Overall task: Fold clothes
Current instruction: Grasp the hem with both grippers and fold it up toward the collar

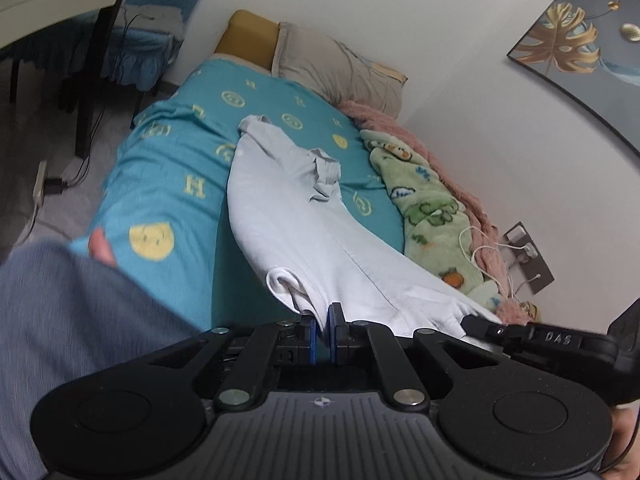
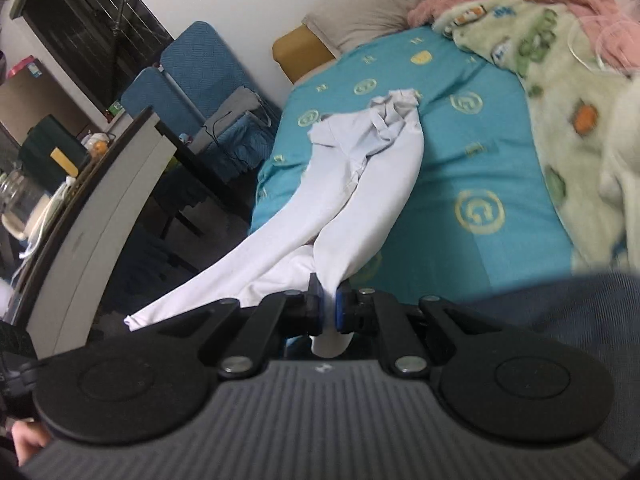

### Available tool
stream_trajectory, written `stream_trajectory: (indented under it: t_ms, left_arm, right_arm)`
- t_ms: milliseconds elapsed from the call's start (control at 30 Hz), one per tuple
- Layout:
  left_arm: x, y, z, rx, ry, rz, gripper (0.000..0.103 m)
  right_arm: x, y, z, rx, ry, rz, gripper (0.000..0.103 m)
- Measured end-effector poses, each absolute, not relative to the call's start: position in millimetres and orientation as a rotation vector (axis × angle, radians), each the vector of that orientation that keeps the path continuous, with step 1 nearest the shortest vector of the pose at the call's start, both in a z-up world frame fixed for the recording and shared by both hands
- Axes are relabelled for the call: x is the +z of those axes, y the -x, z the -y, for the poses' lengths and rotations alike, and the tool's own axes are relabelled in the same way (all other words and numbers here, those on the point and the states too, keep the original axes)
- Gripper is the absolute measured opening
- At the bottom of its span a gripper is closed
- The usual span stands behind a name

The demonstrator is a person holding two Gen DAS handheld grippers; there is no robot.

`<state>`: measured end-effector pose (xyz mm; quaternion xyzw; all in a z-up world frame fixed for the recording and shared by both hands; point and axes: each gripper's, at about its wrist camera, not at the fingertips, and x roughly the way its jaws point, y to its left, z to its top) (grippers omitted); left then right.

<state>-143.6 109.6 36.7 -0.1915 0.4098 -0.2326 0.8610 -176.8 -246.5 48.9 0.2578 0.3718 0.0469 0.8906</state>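
1. Trousers (image 1: 304, 216), pale and nearly white, lie stretched along the bed (image 1: 168, 184), waistband end far up toward the pillow (image 1: 340, 68), leg ends drawn back toward the person at the near edge.
2. Left tongs (image 1: 323, 330) are clamped on one leg end: white cloth runs down between the blue pads, which stand nearly together.
3. Right tongs (image 2: 329, 308) are likewise closed on cloth, with a fold of the pale fabric pinched between the pads and a little of it hanging below them.
4. Long axis: the garment runs straight away from both tongs, from the gripped hems to the bunched waistband (image 2: 394, 110) resting on the turquoise sheet. In the right wrist view one leg trails off the bed's side, its loose hem (image 2: 136, 320) hanging over the floor.
5. Neither arm is clearly nearer the waistband; both sit at the hem end, close together, with the right tongs' body showing at the edge of the left wrist view.
6. Judgement: a fold would likely carry the hems forward along that axis toward the waistband, both tongs travelling together so the legs stay parallel.
7. Risk, as I judge it: the crumpled waistband and the twisted, overlapping legs may fold unevenly unless pulled taut first. A green blanket (image 1: 432, 208) lies well to the side, clear of that path.
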Motion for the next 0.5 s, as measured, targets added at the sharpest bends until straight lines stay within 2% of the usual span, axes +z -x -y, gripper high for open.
stream_trajectory:
  t_ms: [200, 500]
  left_arm:
    - [31, 131, -116, -0.462, 0.428, -0.857, 0.006]
    - [40, 9, -72, -0.398, 0.329, -0.821, 0.006]
  right_arm:
    - [31, 174, 245, 0.063, -0.593, -0.762, 0.009]
    - [23, 74, 255, -0.013, -0.595, -0.675, 0.009]
